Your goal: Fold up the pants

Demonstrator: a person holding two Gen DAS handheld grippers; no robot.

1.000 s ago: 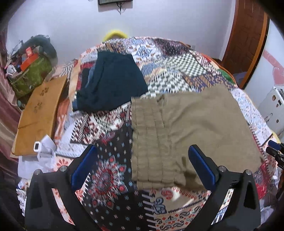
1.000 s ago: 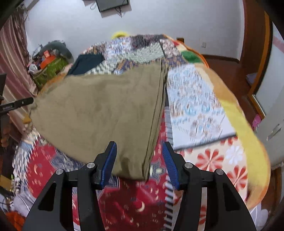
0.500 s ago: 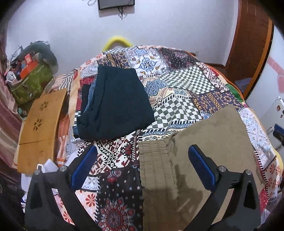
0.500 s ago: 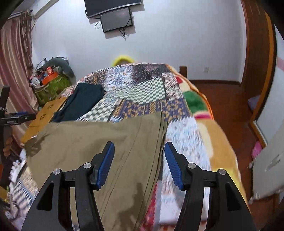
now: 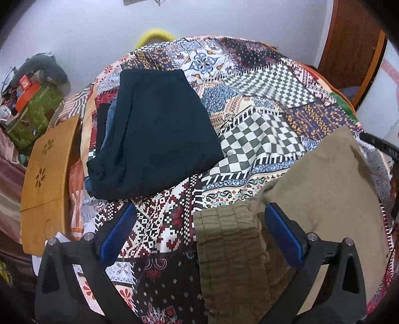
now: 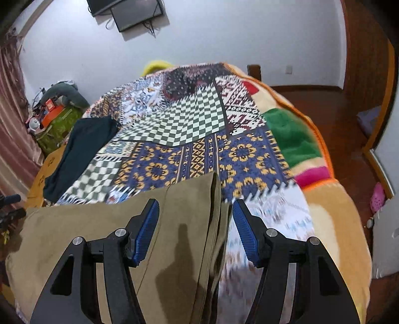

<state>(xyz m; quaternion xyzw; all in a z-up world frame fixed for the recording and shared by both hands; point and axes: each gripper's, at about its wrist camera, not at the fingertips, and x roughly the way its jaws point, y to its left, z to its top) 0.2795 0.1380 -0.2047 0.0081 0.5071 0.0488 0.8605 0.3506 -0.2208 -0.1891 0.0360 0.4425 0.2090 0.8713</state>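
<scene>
white walls close in a small bedroom where a bed [image 5: 261, 104] under a patchwork quilt of checks, florals and blue-and-yellow blocks fills most of both views. both tongs point steeply down at the bed. the left tongs [image 5: 199, 231] stand wide apart, with nothing pressed between the blue pads; the left pad hangs over bare quilt and the right pad over the olive pants [image 5: 311, 189]. the pants lie spread flat on the near part of the bed, their ribbed elastic waistband lying between the left tongs' fingers and running toward the camera. in the right wrist view the right tongs [image 6: 195, 233] have just been opening and stand apart about halfway, gripping nothing; the pants' leg edge, several layers stacked, lies below the gap between the fingers, nearer the right pad, with the tongs' shadow on the cloth. farther up the bed on the left lies a folded dark teal garment [image 5: 157, 129] on top of other dark clothes, well apart from the pants. beside the bed on the left is a wooden board with flower cutouts [image 5: 47, 179] and a cluttered green bag [image 5: 32, 117]. a dark screen [image 6: 132, 12] hangs on the far wall, and a wooden door frame [image 6: 364, 74] and reddish floor show on the right.
</scene>
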